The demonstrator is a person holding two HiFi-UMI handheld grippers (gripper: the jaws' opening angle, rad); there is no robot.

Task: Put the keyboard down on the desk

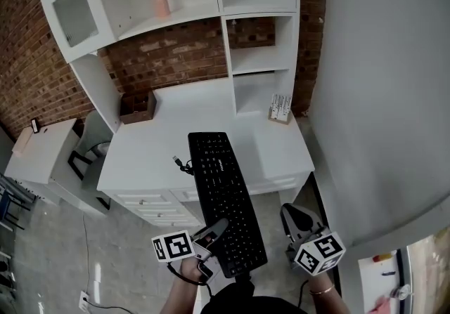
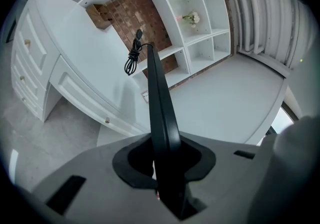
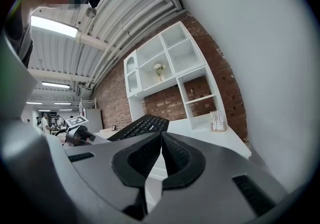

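desk (image 1: 151, 154) ahead, left jaws on keyboard (image 1: 225, 193)

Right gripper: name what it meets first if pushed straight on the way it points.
Probably the white desk, on its top near the front edge; the black keyboard lies just left of that line. Depth is unclear.

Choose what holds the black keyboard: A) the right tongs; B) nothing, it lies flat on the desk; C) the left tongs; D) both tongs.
C: the left tongs are shut on the near end of the keyboard, while the right tongs are shut on nothing.
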